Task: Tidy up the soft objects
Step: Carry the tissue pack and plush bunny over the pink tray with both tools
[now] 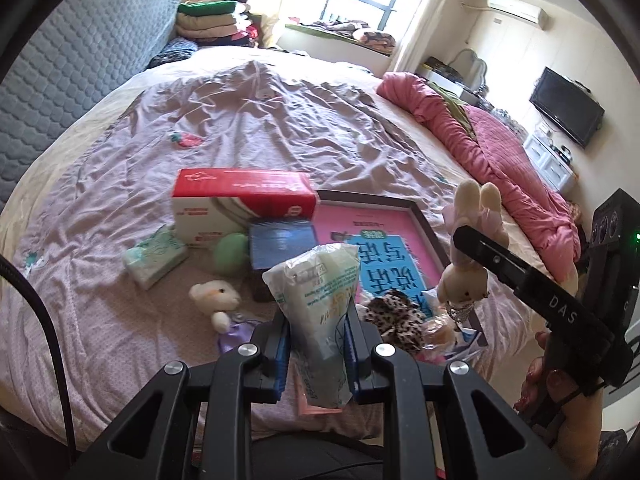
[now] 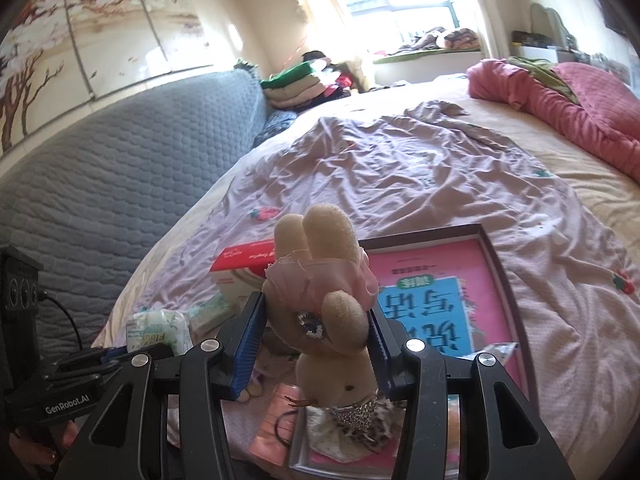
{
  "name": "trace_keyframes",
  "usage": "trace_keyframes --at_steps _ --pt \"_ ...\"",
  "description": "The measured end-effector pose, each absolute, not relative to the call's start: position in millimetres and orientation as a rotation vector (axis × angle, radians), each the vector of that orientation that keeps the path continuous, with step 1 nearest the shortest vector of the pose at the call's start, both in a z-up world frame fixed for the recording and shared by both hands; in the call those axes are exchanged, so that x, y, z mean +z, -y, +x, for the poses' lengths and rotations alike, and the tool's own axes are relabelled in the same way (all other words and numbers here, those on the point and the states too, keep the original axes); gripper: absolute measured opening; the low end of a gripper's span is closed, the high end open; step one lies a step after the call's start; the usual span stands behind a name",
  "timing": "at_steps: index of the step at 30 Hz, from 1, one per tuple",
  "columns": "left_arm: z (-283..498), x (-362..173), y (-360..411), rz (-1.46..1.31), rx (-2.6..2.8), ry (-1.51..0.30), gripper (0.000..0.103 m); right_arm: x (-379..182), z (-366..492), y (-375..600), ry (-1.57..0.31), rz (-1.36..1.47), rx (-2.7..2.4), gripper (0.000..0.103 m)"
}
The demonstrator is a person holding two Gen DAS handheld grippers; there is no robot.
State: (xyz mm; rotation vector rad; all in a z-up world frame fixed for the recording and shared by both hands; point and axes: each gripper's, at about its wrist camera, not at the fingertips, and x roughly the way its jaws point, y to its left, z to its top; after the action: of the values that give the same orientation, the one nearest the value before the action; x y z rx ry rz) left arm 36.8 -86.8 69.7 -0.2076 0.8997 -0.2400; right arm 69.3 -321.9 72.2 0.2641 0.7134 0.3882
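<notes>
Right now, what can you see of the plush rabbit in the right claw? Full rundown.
The plush rabbit is cream, short-pile fabric, with two long rounded ears pointing up and away from the right wrist camera. A pink pleated fabric ruffle wraps it below the ears, with a sequinned patch under that, and a glittery sequin band near its bottom end. It is lifted off the bed, upright and slightly tilted, clamped at its middle between the blue ribbed pads of the right claw. Only the pads visibly touch it.

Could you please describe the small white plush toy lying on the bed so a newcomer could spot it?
On the bed sheet, find the red-and-white box. Below it, past the green ball, lies the white plush toy. Unlike the tan bunny, it wears purple and nothing grips it.
</notes>
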Motion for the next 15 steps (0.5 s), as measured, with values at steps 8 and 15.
trace_keyframes --at_steps 8,15 --pt "36 75 114 -0.169 -0.284 -0.901 0.023 75 61 354 -0.703 0.294 0.332 0.049" --pt "38 76 132 -0.156 -0.317 -0.911 0.023 79 58 373 -0.691 0.314 0.301 0.049"
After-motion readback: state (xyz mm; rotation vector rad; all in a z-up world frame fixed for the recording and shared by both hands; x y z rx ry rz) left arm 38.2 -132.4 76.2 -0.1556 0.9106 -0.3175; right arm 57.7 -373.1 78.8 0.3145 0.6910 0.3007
